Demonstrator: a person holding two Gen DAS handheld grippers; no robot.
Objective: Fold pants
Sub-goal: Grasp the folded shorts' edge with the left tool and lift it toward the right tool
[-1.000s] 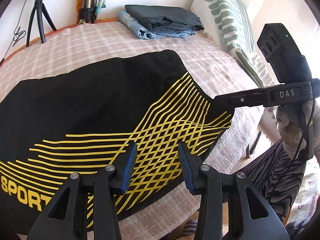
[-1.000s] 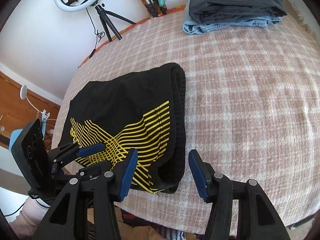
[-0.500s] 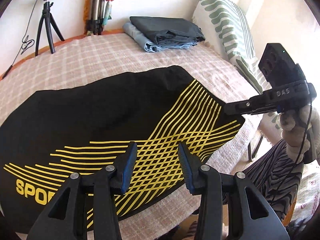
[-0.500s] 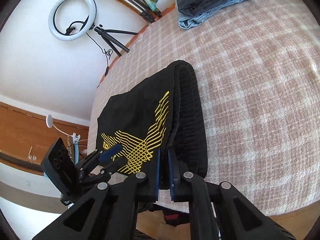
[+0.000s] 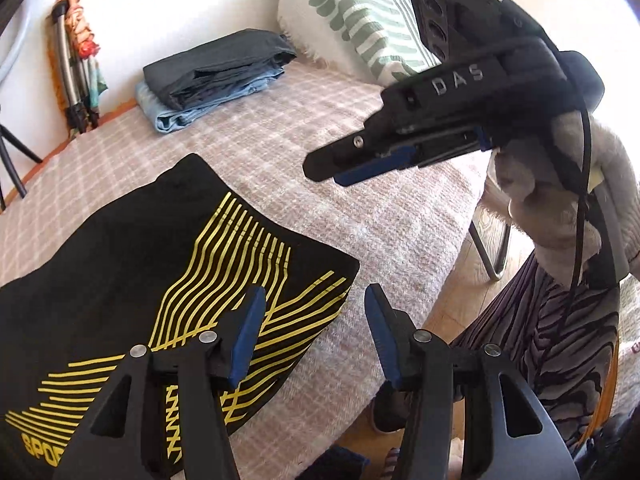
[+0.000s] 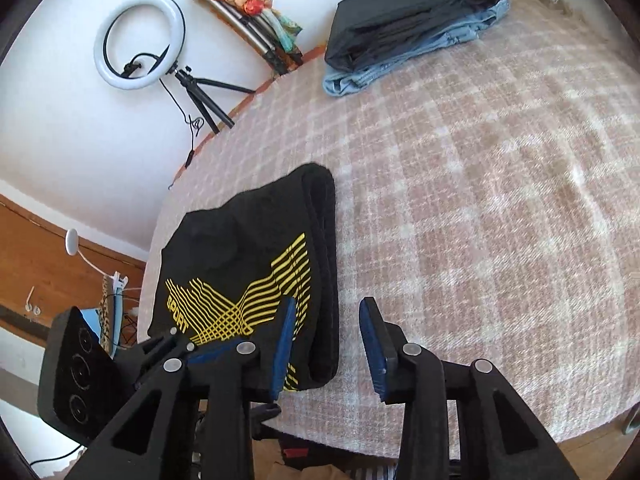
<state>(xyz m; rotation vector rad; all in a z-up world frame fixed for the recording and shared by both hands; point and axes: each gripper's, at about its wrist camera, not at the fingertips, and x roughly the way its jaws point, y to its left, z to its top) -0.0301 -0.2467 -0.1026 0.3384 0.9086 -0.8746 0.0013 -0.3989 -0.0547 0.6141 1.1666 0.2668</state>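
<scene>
1. Black pants point(image 6: 248, 264), printed with yellow lines and "SPORT", are laid flat and folded on the checked blanket point(image 6: 480, 200), near its front edge.
2. Rolled waistband edge is seen on the pants' right side in the right wrist view; the long axis runs from the front edge away toward the wall.
3. A folded clothes stack point(image 6: 412, 28) (dark grey on light blue denim) is placed well apart at the far end. A striped pillow point(image 5: 352, 16) is propped beside it. A ring light point(image 6: 138, 42) on a tripod is stood by the wall.
4. Left gripper point(image 5: 312, 332) is held wide open, nothing gripped, over the pants' front right corner and blanket.
5. Right gripper point(image 6: 326, 344) is held open, empty, straddling the waistband edge near the front. No obstruction between grippers and pants.
</scene>
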